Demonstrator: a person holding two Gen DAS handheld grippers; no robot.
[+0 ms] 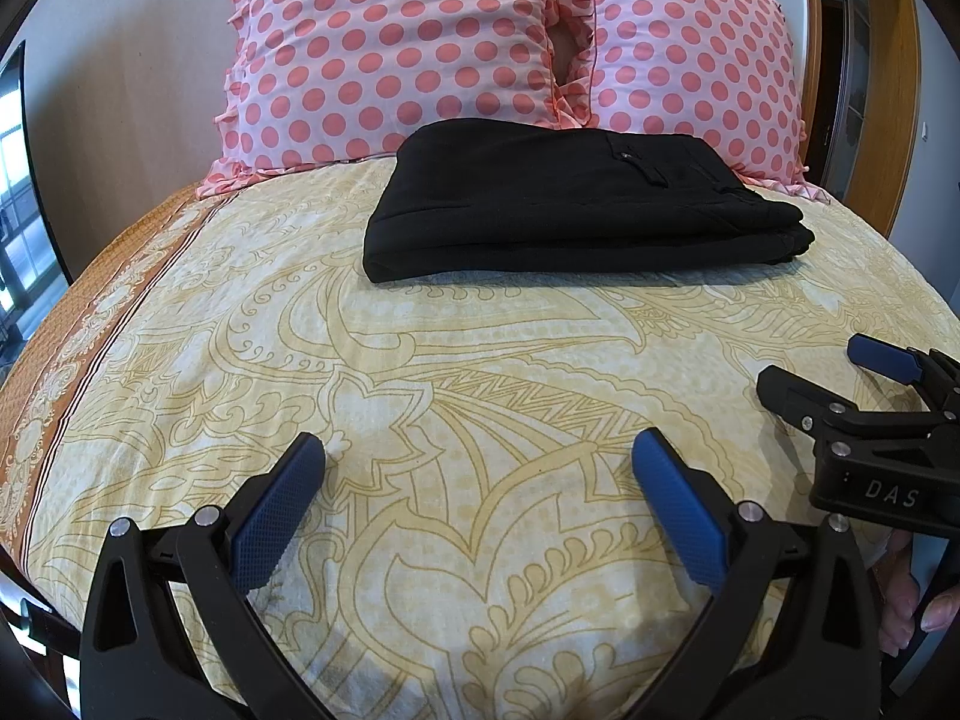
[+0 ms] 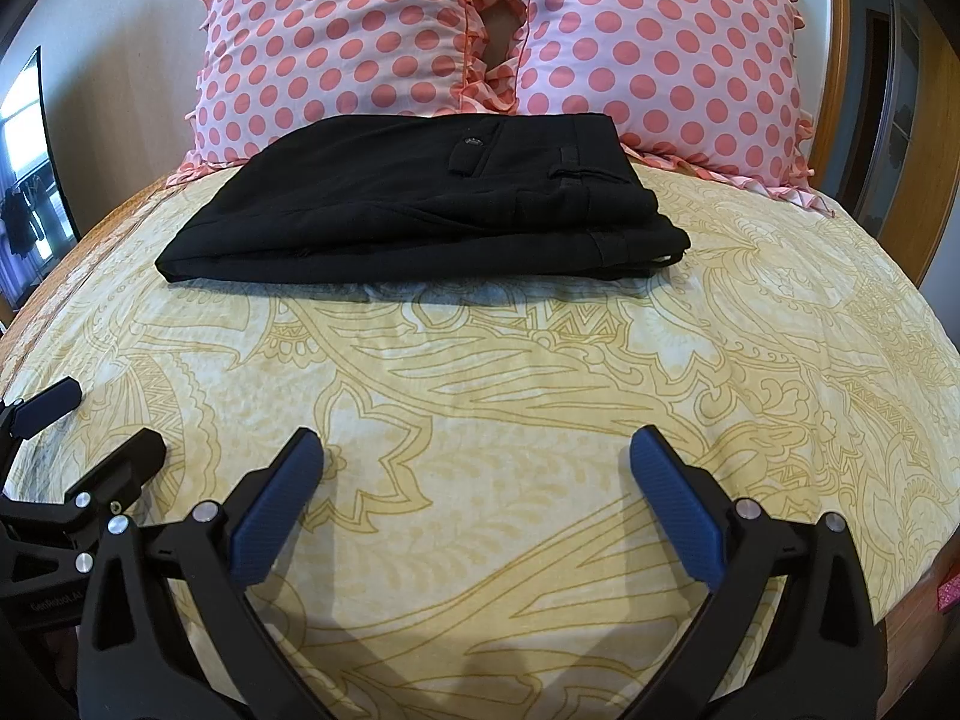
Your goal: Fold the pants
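Black pants (image 1: 570, 204) lie folded into a flat stack on the bed, close to the pillows; they also show in the right wrist view (image 2: 420, 204), waistband and belt loop to the right. My left gripper (image 1: 480, 450) is open and empty, held over the sheet well short of the pants. My right gripper (image 2: 477, 450) is open and empty too, at the same distance. The right gripper also shows at the right edge of the left wrist view (image 1: 840, 372). The left gripper shows at the left edge of the right wrist view (image 2: 90, 420).
The bed has a yellow patterned sheet (image 1: 420, 390) with an orange border (image 1: 90, 312) on the left. Two pink polka-dot pillows (image 1: 390, 48) (image 1: 690, 72) lean at the head. A wooden door frame (image 1: 900, 90) stands right; a window (image 1: 12, 192) is left.
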